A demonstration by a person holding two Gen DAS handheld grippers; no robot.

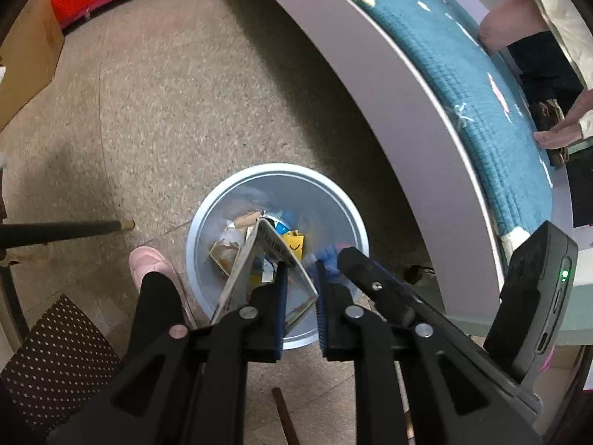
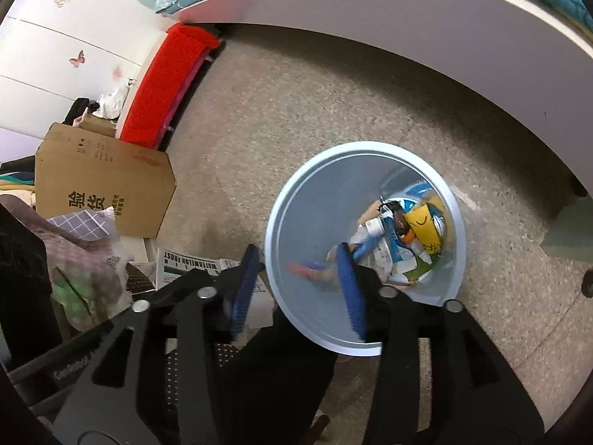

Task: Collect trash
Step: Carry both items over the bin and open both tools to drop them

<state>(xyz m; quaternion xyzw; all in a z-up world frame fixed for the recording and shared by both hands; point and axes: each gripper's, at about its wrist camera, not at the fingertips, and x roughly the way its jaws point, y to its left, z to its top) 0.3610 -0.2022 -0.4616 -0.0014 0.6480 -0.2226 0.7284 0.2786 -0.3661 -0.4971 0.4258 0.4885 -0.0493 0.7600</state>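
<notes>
My left gripper [image 1: 301, 278] hangs over the pale blue trash bin [image 1: 207, 222], jaws drawn narrow and clamped on a flat folded silver wrapper [image 1: 259, 256] (printed lettering along one edge), which stands on edge above the bin's mouth. My right gripper [image 2: 296, 259] also points down at the bin [image 2: 296, 200]; its jaws stand parted about halfway, with nothing between the blue pads [image 2: 350, 289]. A blurred red-and-blue scrap [image 2: 307, 270] shows inside the bin just past them; whether it is loose I cannot tell. The bin already holds mixed litter: a yellow packet [image 2: 426, 230], white and blue wrappers. It stands on speckled floor [image 1: 166, 111] beside the bed frame [image 1: 370, 85]. A cardboard box [image 2: 100, 185] sits well apart.
</notes>
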